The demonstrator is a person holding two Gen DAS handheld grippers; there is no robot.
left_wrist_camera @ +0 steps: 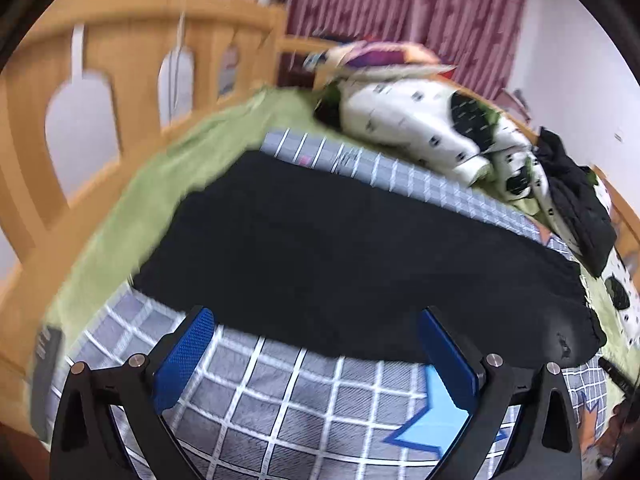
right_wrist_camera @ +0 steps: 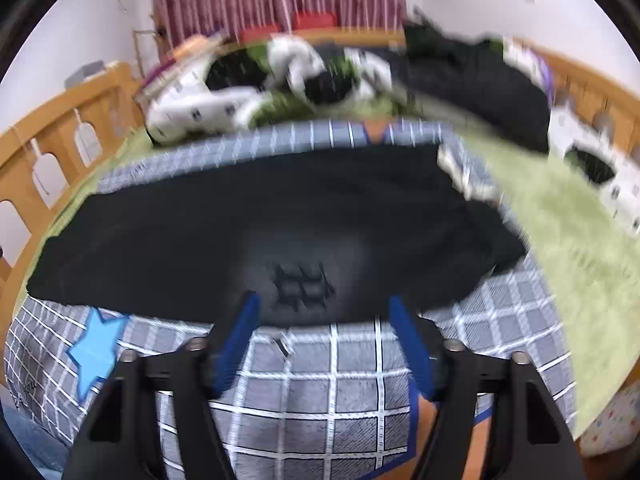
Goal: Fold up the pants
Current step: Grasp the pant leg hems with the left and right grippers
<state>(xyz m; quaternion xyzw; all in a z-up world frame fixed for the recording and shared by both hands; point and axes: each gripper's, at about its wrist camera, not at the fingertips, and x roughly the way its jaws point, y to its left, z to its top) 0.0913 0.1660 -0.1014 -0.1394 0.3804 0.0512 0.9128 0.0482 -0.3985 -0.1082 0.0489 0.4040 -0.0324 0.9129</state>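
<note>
The black pants (left_wrist_camera: 340, 248) are lying flat across a grey checked blanket (left_wrist_camera: 280, 396) spread over the green bedcover (left_wrist_camera: 192, 152), with their near edge running just in front of both tools. The left gripper (left_wrist_camera: 320, 344) is hanging above the blanket at that near edge, its blue pads (left_wrist_camera: 184, 356) standing wide apart with nothing between them. The right gripper (right_wrist_camera: 324, 320) is hovering over the pants' near hem beside a pale patch with a dark grid logo (right_wrist_camera: 306, 286); its jaws are standing apart and pressing on nothing. Beyond the pants, white and black bedding (right_wrist_camera: 224, 92) is lying heaped against the wooden bed rail (left_wrist_camera: 120, 44).
</note>
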